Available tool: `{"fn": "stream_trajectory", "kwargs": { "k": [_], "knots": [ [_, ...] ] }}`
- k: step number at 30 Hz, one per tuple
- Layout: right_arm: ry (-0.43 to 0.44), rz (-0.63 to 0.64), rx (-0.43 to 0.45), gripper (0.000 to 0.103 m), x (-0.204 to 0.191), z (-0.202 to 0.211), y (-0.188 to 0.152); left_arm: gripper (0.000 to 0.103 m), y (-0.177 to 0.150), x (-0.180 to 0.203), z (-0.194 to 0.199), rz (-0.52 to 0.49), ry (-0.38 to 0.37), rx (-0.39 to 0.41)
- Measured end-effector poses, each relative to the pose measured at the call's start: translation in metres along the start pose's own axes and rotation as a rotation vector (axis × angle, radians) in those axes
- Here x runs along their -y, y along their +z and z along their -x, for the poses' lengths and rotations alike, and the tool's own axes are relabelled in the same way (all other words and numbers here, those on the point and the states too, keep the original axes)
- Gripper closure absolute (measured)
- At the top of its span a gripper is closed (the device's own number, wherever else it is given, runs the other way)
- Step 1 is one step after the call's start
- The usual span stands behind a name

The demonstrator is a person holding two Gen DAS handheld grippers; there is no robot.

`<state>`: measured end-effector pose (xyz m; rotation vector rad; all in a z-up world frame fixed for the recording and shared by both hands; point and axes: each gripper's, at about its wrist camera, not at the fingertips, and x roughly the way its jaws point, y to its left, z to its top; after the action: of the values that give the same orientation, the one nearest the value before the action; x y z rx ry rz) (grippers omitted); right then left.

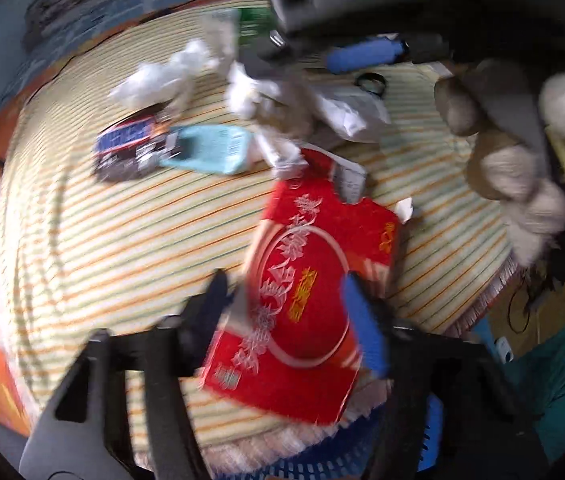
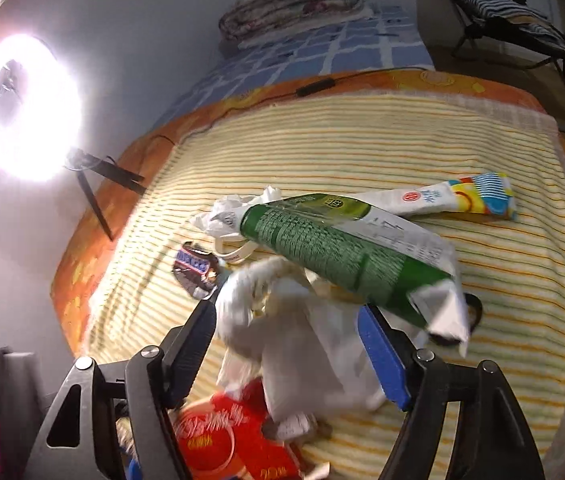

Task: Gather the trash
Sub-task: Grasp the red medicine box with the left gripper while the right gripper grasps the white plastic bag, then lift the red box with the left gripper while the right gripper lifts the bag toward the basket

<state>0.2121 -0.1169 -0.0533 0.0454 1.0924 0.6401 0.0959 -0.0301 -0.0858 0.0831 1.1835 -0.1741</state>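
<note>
Above striped blanket (image 1: 122,240), seemingly clamped red packet (image 1: 306,280).

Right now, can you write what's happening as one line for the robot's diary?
left gripper: shut on red packet | right gripper: shut on white crumpled paper | green bag: on striped blanket

The left gripper (image 1: 286,312) has its black finger and its blue-padded finger (image 1: 362,328) closed against the two sides of a red packet (image 1: 306,280), lifted over the near edge of the striped blanket. The right gripper (image 2: 286,344) pinches a crumpled white wrapper (image 2: 282,320) between its fingers. A gloved hand (image 1: 522,136) grips the right gripper's body.
</note>
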Motion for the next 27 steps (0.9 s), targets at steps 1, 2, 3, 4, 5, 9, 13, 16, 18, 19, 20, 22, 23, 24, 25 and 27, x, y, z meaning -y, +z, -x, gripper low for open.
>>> {"fn": "stream_trajectory", "kwargs": {
  "k": [1, 2, 3, 4, 5, 9, 13, 16, 18, 19, 20, 22, 23, 24, 25, 27],
  "knots": [
    [-0.012, 0.008, -0.006, 0.021, -0.002, -0.005, 0.001, 0.056, -0.002, -0.006, 0.003, 0.020, 0.004, -0.001],
    [-0.011, 0.016, -0.015, 0.017, -0.004, -0.011, 0.001, 0.056, -0.005, -0.014, 0.006, 0.045, 0.003, -0.003],
    [-0.009, 0.021, -0.022, 0.017, -0.005, -0.014, 0.001, 0.056, -0.007, -0.021, 0.007, 0.072, -0.018, -0.007],
    [-0.013, 0.033, -0.035, 0.017, -0.008, -0.020, 0.000, 0.049, -0.010, -0.024, 0.008, 0.091, -0.034, -0.017],
    [-0.032, 0.045, -0.040, 0.017, -0.009, -0.024, -0.001, 0.045, -0.011, -0.025, 0.008, 0.101, -0.035, -0.025],
    [-0.038, 0.037, -0.034, 0.025, -0.013, -0.026, -0.002, 0.021, -0.018, -0.005, 0.015, 0.017, -0.045, -0.011],
    [-0.006, 0.023, -0.024, 0.043, -0.013, -0.018, 0.001, 0.010, -0.012, 0.027, 0.006, -0.126, 0.019, -0.016],
    [0.021, -0.018, -0.020, 0.041, -0.008, -0.010, 0.006, 0.009, -0.007, 0.039, -0.003, -0.198, 0.091, -0.004],
    [0.029, -0.038, -0.024, 0.024, -0.006, -0.008, 0.009, 0.012, -0.003, 0.037, -0.006, -0.186, 0.088, 0.000],
    [0.029, -0.034, -0.017, 0.015, -0.007, -0.007, 0.010, 0.012, -0.004, 0.029, -0.005, -0.157, 0.063, 0.005],
    [0.017, -0.026, -0.017, 0.015, -0.008, -0.008, 0.011, 0.012, -0.006, 0.026, -0.003, -0.138, 0.043, 0.018],
    [0.003, -0.009, -0.037, 0.015, -0.013, -0.017, 0.011, 0.013, -0.009, 0.019, 0.001, -0.107, 0.026, 0.025],
    [-0.004, -0.003, -0.047, 0.018, -0.016, -0.021, 0.010, 0.013, -0.012, 0.015, 0.004, -0.106, 0.024, 0.028],
    [-0.021, 0.009, -0.064, 0.022, -0.019, -0.027, 0.008, 0.013, -0.016, 0.011, 0.007, -0.109, 0.028, 0.027],
    [-0.037, 0.020, -0.081, 0.031, -0.021, -0.032, 0.007, 0.013, -0.021, 0.007, 0.010, -0.110, 0.033, 0.028],
    [-0.053, 0.039, -0.072, 0.034, -0.024, -0.033, 0.004, 0.014, -0.029, -0.004, 0.018, -0.094, 0.037, 0.028]
  ]
}}
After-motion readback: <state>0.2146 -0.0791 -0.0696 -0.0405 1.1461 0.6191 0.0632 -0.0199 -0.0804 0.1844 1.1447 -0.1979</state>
